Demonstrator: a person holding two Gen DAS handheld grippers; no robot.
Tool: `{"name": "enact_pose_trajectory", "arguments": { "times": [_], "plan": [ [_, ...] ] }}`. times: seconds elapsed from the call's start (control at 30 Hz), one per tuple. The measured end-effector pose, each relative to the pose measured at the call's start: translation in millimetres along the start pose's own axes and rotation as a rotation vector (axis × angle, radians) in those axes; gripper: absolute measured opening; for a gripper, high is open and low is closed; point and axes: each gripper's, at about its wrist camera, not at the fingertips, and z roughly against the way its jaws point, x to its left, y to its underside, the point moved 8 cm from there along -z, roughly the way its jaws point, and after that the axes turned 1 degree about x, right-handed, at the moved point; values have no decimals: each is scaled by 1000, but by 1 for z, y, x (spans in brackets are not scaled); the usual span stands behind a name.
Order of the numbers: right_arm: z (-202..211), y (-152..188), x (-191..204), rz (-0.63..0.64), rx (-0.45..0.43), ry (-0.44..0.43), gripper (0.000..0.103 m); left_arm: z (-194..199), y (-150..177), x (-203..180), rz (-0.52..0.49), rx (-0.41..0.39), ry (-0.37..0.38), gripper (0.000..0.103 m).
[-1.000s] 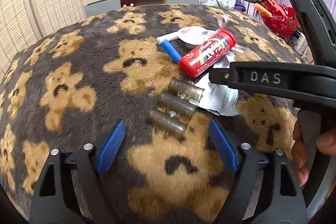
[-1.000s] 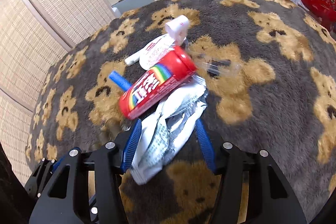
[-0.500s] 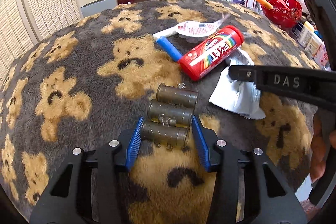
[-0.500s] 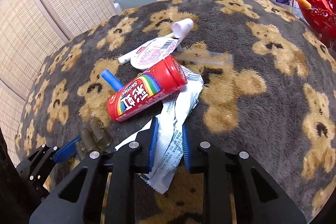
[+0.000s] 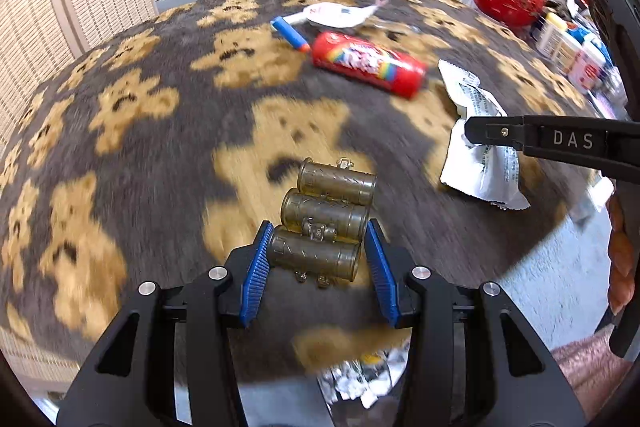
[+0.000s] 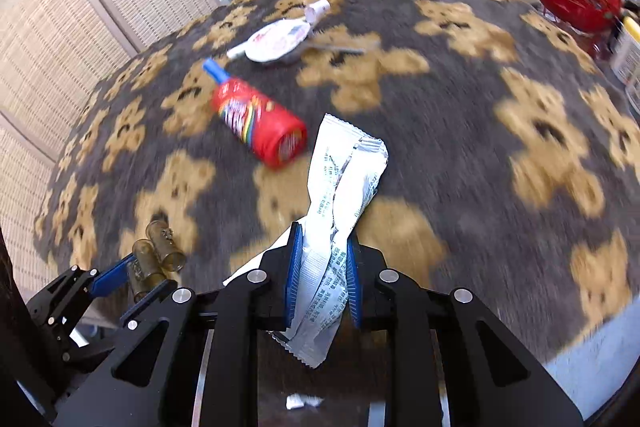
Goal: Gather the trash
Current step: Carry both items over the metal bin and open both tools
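The main risk here is a drop. The left gripper [image 5: 316, 259] pinches only the nearest tube of a brown three-tube plastic piece [image 5: 326, 217]; the other two tubes stick out forward past the fingertips, so their weight could twist the piece out of the blue pads if the hand swings fast. The right gripper [image 6: 322, 277] is pressed together on a silver wrapper [image 6: 340, 195], gripping it near one end. Most of the foil flops free ahead of the jaws, and a thin, slick wrapper like that could slide out or snag on the bear-print blanket [image 6: 460, 147] as it is carried.

Taking the red candy tube [image 6: 258, 125] as the landmark: in the right wrist view the wrapper hangs just beside its cap end, apart from it, while the brown piece is well to the near left of it. Beyond the red tube lie a blue-capped pen [image 6: 214, 69], touching or nearly touching its far end, and a white lid [image 6: 278, 39] further back; all three are left on the blanket. Below the blanket edge, in the left wrist view, some crumpled foil [image 5: 356, 383] shows, blurred, perhaps where trash is being gathered; I cannot tell for sure.
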Motion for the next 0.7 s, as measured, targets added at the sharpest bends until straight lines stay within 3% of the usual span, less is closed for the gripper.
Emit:
{"name": "enact_pose_trajectory", "arguments": {
  "times": [0.33, 0.7],
  "plan": [
    [30, 68, 4, 53, 10, -22, 21, 36, 66, -36, 16, 8, 40, 44],
    [20, 147, 5, 81, 79, -44, 19, 33, 130, -58, 61, 68, 60, 43]
  ]
}}
